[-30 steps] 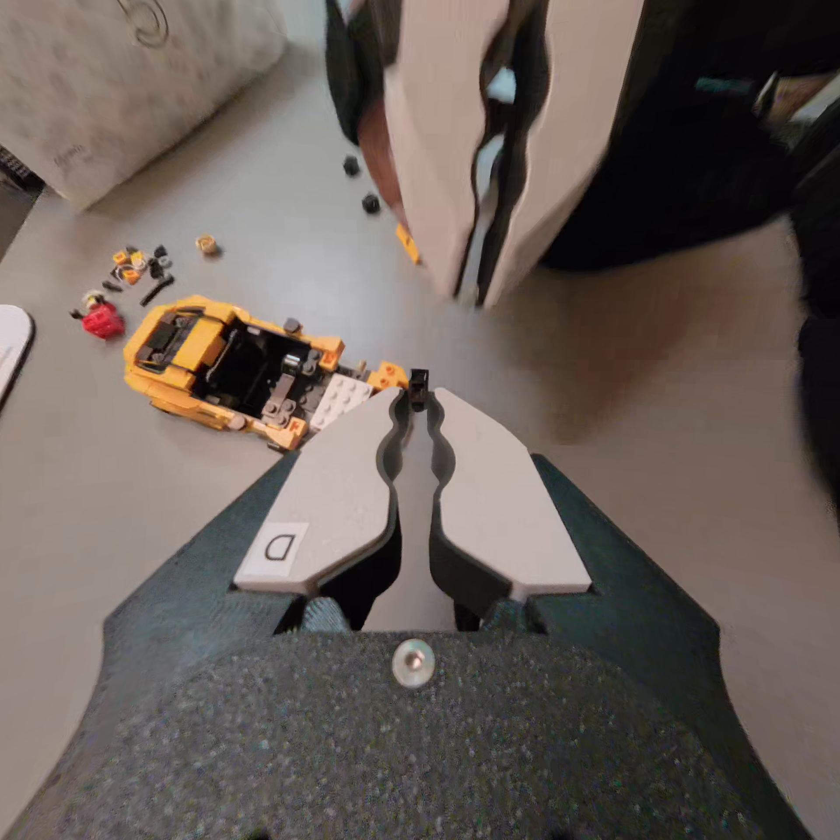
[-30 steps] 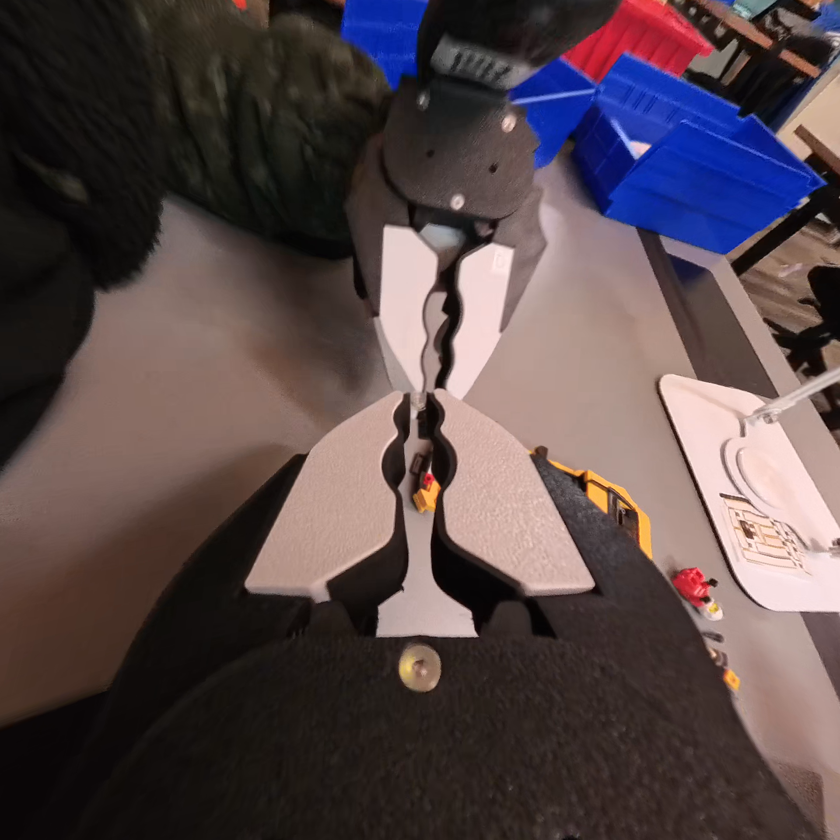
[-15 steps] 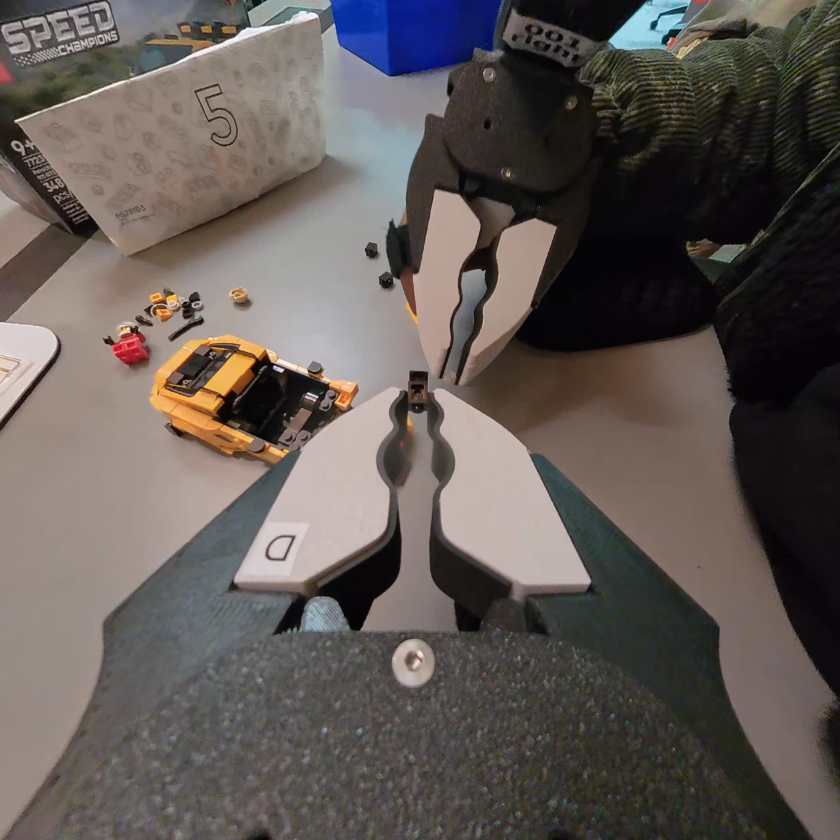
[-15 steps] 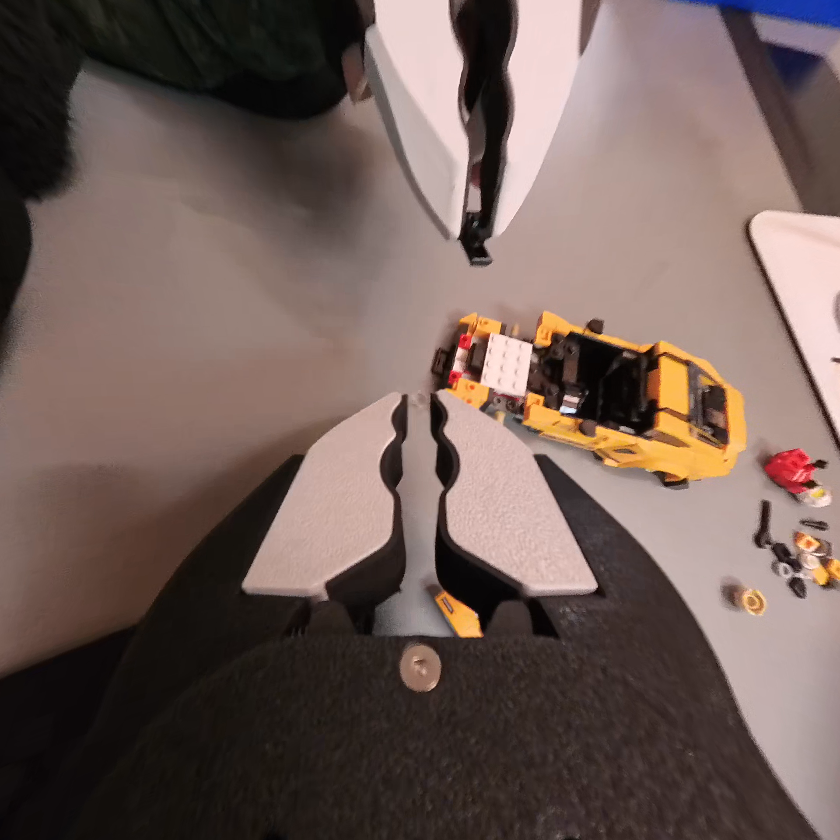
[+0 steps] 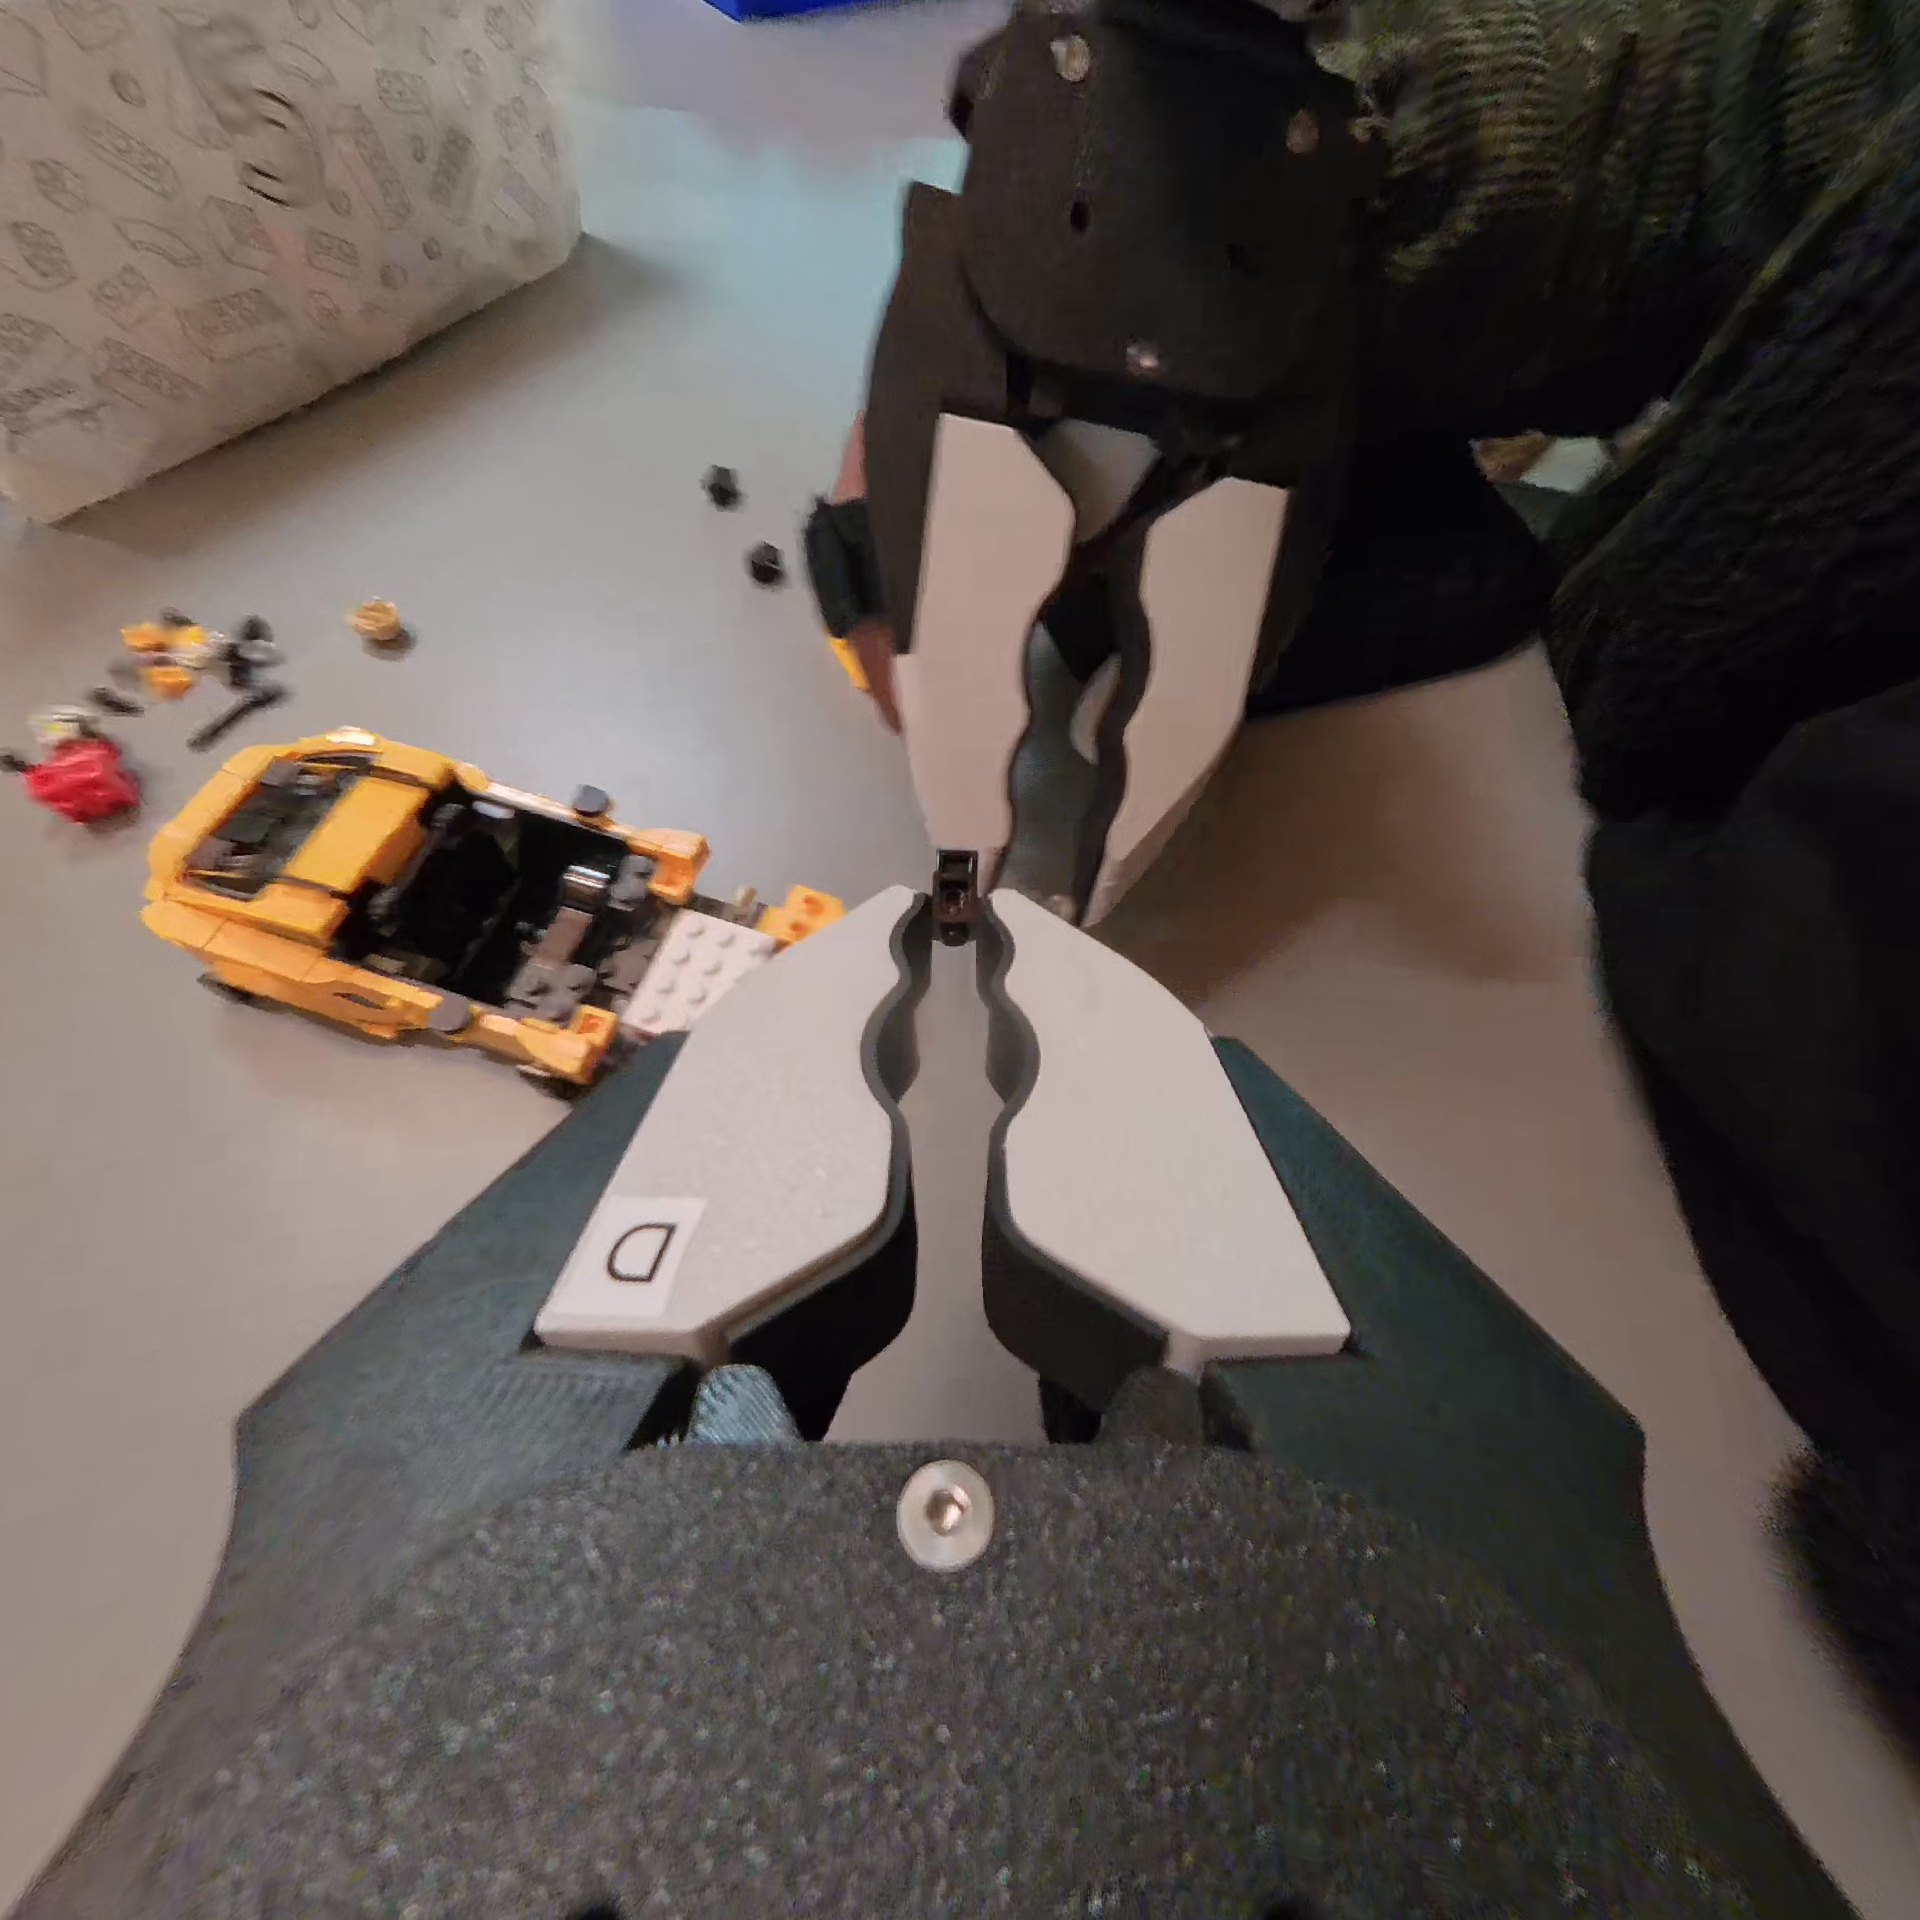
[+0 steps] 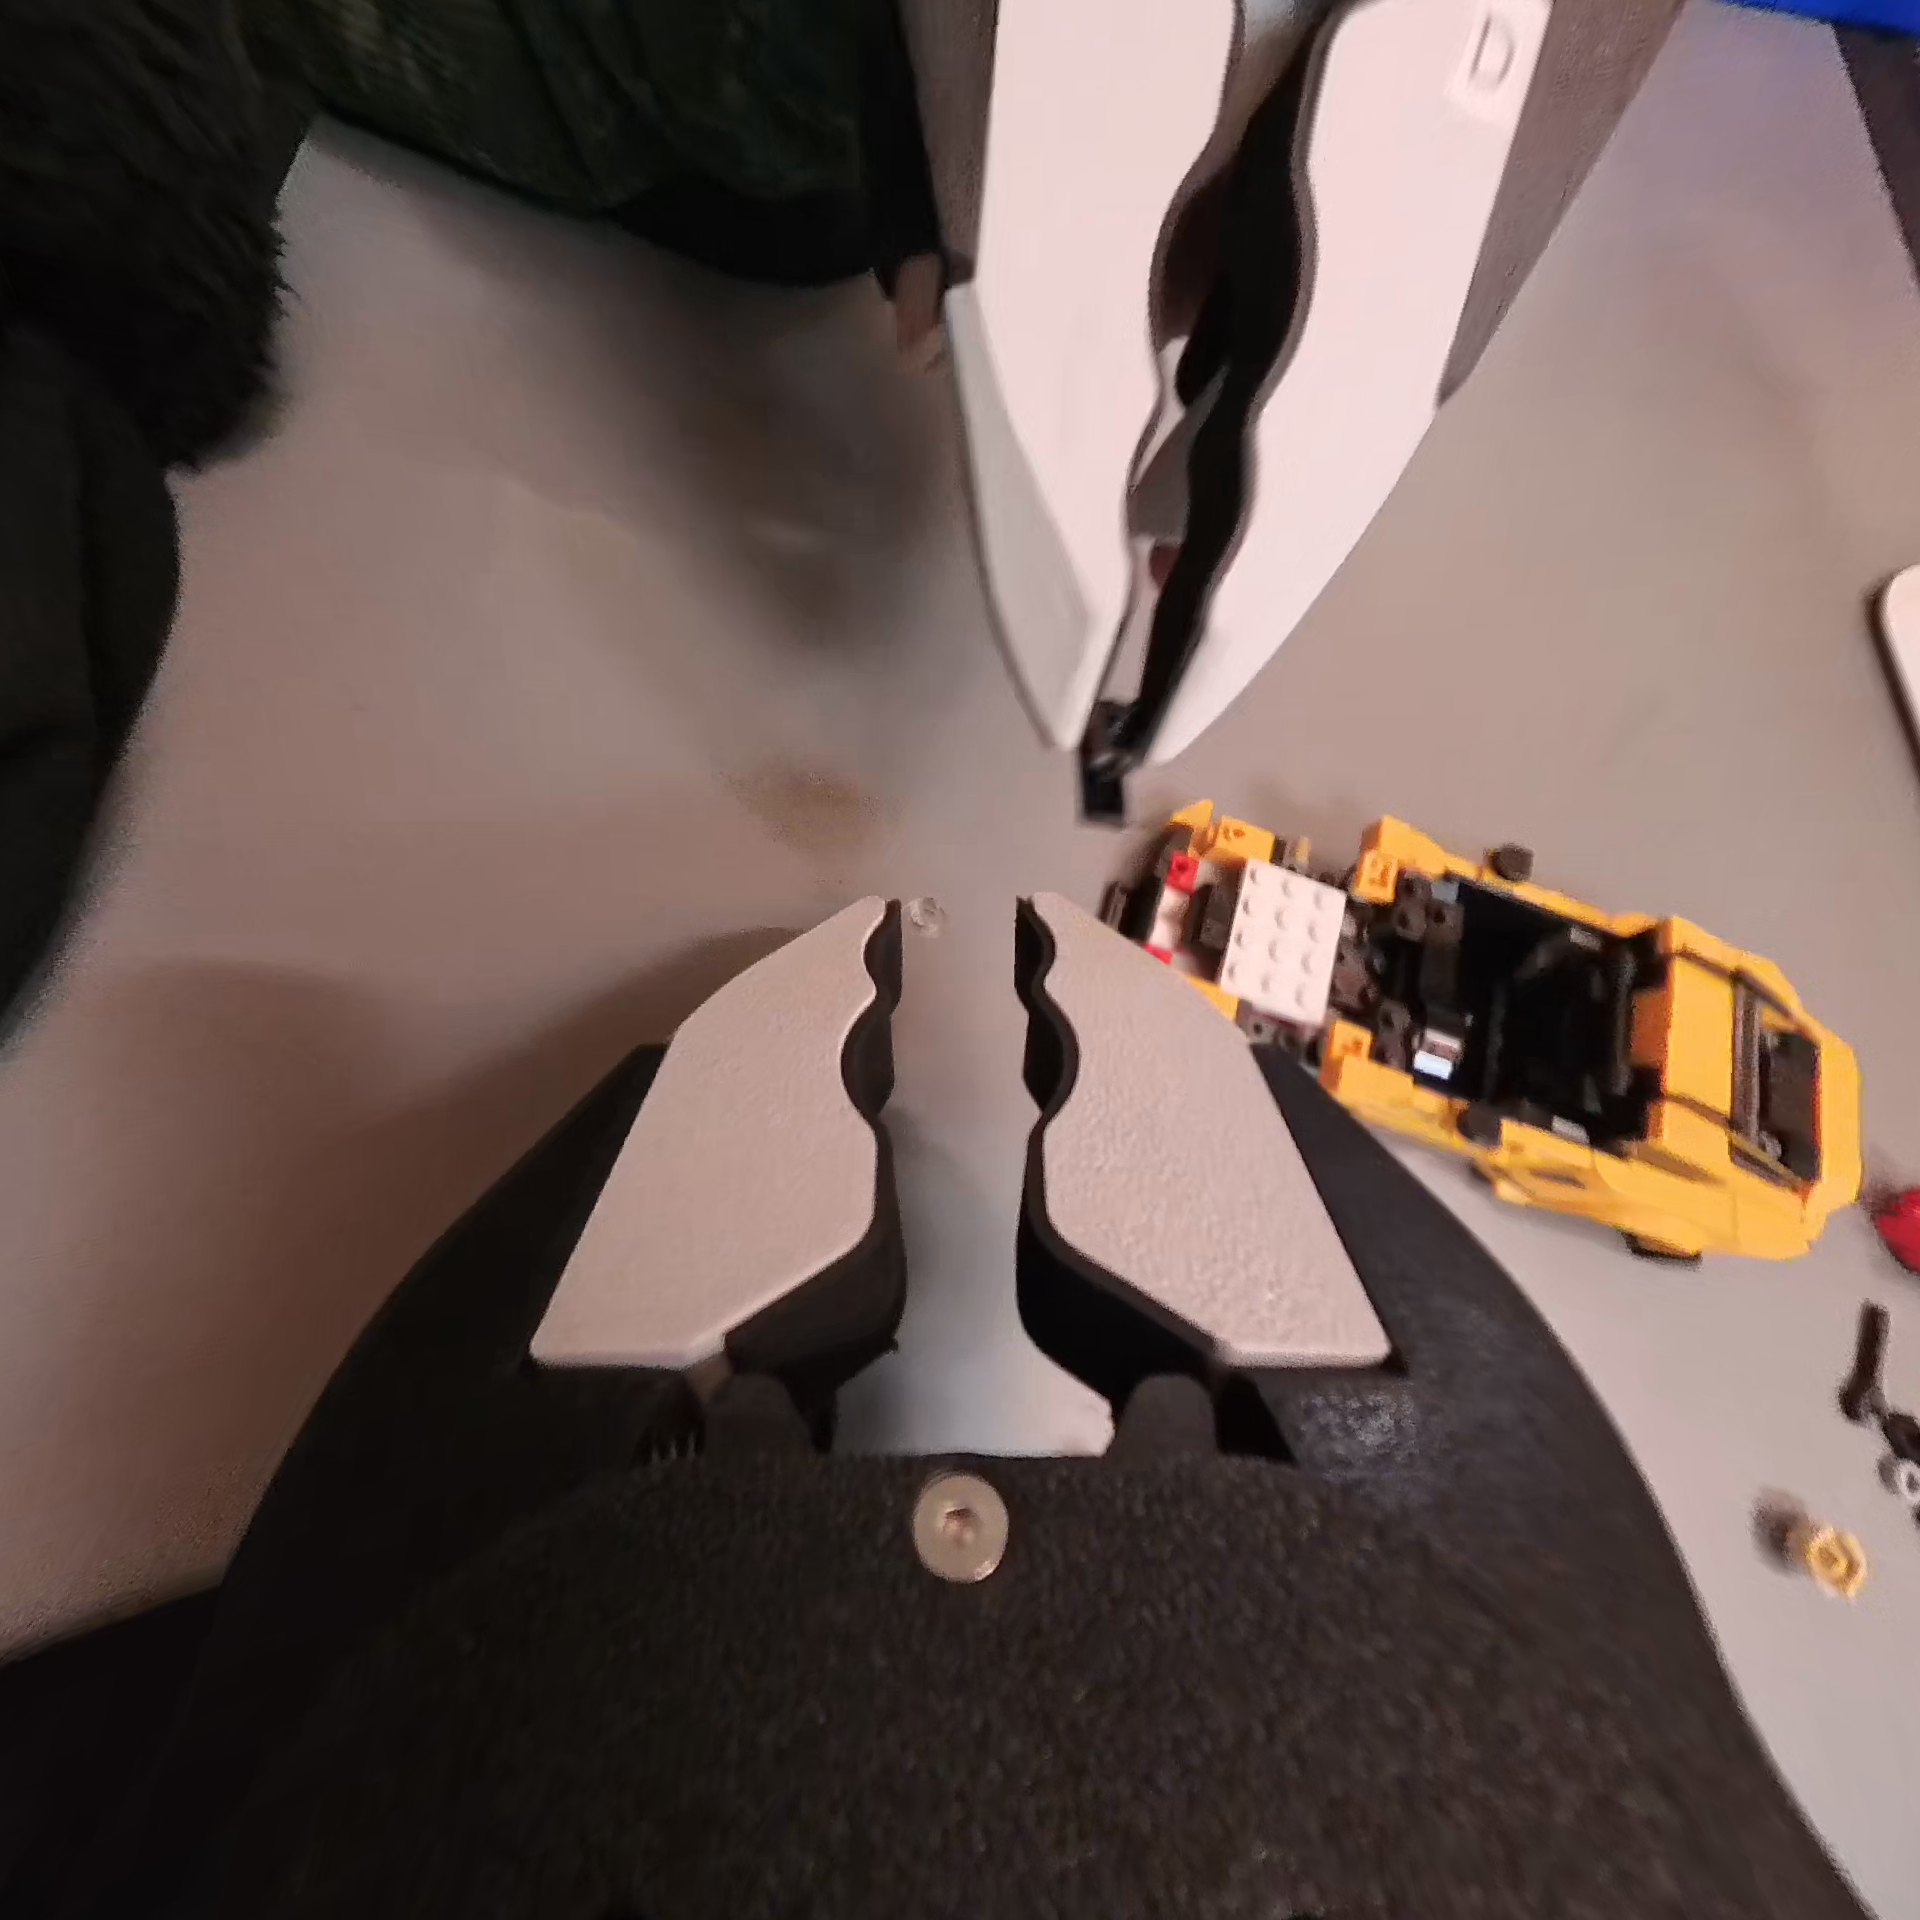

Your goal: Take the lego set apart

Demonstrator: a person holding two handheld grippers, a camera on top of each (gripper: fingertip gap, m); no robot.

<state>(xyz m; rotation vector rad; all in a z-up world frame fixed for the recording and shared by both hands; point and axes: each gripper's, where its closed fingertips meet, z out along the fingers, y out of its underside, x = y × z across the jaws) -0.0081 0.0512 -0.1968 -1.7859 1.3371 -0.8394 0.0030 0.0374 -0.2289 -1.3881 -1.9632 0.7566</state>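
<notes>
Left gripper (image 5: 954,914) pinches small black piece (image 5: 953,896) at tips; right gripper (image 6: 956,920) spread, empty. Shallow grip risks piece flicking away.

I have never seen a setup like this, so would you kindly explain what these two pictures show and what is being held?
There is no robot arm here. A person holds a two-finger gripper in each hand, and each gripper carries a camera looking forward along its fingers, so each picture shows its own gripper at the bottom and the other one farther off.

In the left wrist view, the left gripper is shut on a small black piece. The right gripper, seen in its own view, is open and holds nothing.

On the grey table lies a partly dismantled yellow car, its roof off and a white plate showing at one end. Beyond it in the left view are loose bits, a red piece and a white paper bag.
</notes>
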